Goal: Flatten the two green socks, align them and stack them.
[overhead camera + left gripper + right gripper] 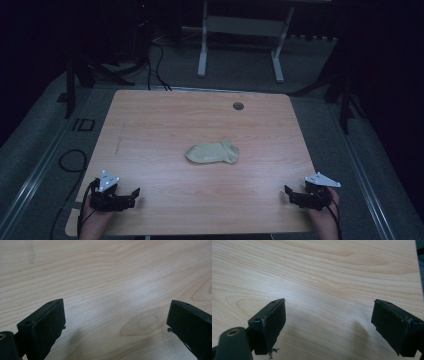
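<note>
A pale yellow-green sock (pixel 212 153) lies flat at the middle of the wooden table (pixel 165 120), its cuff to the right. My left gripper (pixel 131 196) rests at the front left corner, held by a hand, well short of the sock. In the left gripper view my left gripper (pixel 116 325) stands open over bare wood, nothing between the jaws. My right gripper (pixel 291 194) sits at the front right corner, also held by a hand. In the right gripper view my right gripper (pixel 328 315) is open and empty over bare wood.
A round cable hole (pixel 238 106) sits near the table's far edge. A white table frame (pixel 240 40) stands on the floor beyond. Black cables (pixel 70 160) loop on the grey floor at the left. The room around is dark.
</note>
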Action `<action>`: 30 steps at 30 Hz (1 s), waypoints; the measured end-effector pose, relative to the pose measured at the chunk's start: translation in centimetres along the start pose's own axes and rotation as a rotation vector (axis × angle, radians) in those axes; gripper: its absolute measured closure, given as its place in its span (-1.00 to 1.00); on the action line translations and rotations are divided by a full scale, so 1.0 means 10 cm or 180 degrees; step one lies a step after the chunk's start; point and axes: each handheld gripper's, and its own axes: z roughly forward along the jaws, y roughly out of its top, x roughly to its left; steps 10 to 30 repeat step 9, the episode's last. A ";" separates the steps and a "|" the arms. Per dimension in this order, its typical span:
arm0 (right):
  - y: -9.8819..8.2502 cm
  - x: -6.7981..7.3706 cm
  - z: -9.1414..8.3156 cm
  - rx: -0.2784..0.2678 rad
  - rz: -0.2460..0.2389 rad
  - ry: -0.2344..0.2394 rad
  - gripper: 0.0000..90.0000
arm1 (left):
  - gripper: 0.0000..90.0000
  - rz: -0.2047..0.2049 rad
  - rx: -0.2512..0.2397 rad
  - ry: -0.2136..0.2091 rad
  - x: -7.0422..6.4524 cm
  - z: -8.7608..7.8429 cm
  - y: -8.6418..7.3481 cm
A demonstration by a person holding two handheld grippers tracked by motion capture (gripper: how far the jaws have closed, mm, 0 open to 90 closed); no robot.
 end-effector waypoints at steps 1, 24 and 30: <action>0.00 0.00 0.00 0.0000 0.0000 0.0000 -0.73 | -0.96 -0.0032 -0.0028 0.0024 0.01 -0.01 -0.01; -0.01 0.02 0.03 0.0000 -0.0098 -0.0049 -0.72 | -0.96 -0.0181 -0.0204 0.0052 0.05 -0.05 -0.02; -0.01 0.02 0.03 0.0000 -0.0098 -0.0049 -0.72 | -0.96 -0.0181 -0.0204 0.0052 0.05 -0.05 -0.02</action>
